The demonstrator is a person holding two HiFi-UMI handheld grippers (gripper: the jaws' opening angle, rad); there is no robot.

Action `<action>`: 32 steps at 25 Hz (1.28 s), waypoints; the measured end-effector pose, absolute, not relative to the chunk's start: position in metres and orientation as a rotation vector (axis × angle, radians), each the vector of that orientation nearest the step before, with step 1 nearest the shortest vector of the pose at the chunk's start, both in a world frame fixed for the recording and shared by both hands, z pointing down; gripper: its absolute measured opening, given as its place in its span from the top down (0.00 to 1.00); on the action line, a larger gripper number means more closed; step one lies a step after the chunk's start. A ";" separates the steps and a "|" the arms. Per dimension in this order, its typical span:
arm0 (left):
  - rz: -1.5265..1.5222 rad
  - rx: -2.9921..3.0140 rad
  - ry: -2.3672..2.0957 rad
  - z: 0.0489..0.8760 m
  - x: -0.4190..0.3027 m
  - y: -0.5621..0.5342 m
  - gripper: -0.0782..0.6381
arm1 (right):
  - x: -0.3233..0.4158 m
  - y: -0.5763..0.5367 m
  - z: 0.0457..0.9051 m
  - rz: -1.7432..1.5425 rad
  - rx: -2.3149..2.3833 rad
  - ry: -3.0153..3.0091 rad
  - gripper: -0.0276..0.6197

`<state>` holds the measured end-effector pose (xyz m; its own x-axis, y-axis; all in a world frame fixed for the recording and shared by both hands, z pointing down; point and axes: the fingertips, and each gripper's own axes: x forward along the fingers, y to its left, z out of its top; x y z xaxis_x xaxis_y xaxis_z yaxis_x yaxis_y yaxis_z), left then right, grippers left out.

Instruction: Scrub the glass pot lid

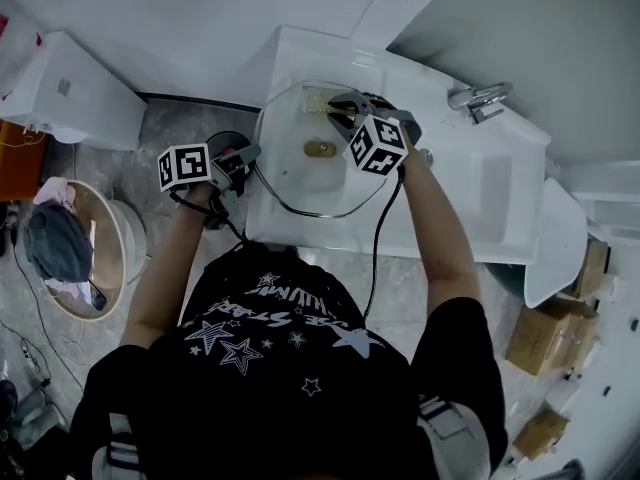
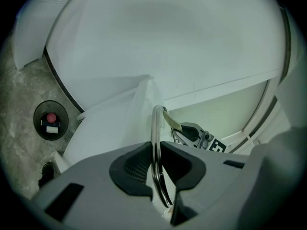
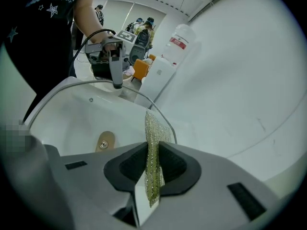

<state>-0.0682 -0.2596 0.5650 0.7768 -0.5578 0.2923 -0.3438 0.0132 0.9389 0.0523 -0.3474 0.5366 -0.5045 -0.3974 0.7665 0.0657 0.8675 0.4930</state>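
**Head view, from above.** A person stands at a white sink [image 1: 470, 188] with the glass pot lid [image 1: 300, 183] held over the bowl, at 12 o'clock from the torso. A brass-coloured fitting [image 1: 320, 149] marks the lid's centre. The tap [image 1: 478, 98] stands on the sink's deck at 2 o'clock from the lid, well apart from it.

**Left tool** [image 2: 157, 162]. It meets the lid at the 9 o'clock edge. Its jaws stand narrow, and the dark pads are clamped on the lid's metal rim [image 2: 156, 128], which runs upright between them and arches away over the bowl.

**Right tool** [image 3: 152, 164]. It reaches over the lid at about 1 o'clock. Its jaws are closed on a gold-green mesh scouring pad [image 3: 154, 138], which is gripped edge-on. The pad's free end stands up beyond the pads, right at the lid's rim on the side far from the left tool. Whether it presses on the glass cannot be told.

**Surroundings.** A round basket [image 1: 110, 258] holding cloth sits on the floor at 9 o'clock from the person, and cardboard boxes [image 1: 545, 338] lie at 3 o'clock.
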 end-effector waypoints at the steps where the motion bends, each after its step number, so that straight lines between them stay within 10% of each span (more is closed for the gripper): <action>1: -0.193 1.596 -0.738 0.565 -0.069 -0.260 0.80 | 0.053 -0.348 0.537 -0.568 0.243 -2.035 0.86; 32: -0.275 1.564 -0.818 0.562 -0.075 -0.263 0.80 | 0.125 -0.266 0.554 -0.146 0.470 -2.044 0.85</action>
<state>-0.0745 -0.2629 0.5623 0.7169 -0.6369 0.2837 -0.3364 0.0405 0.9409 0.1254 -0.2662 0.5539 -0.4317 -0.3876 0.8145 -0.2679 0.9173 0.2945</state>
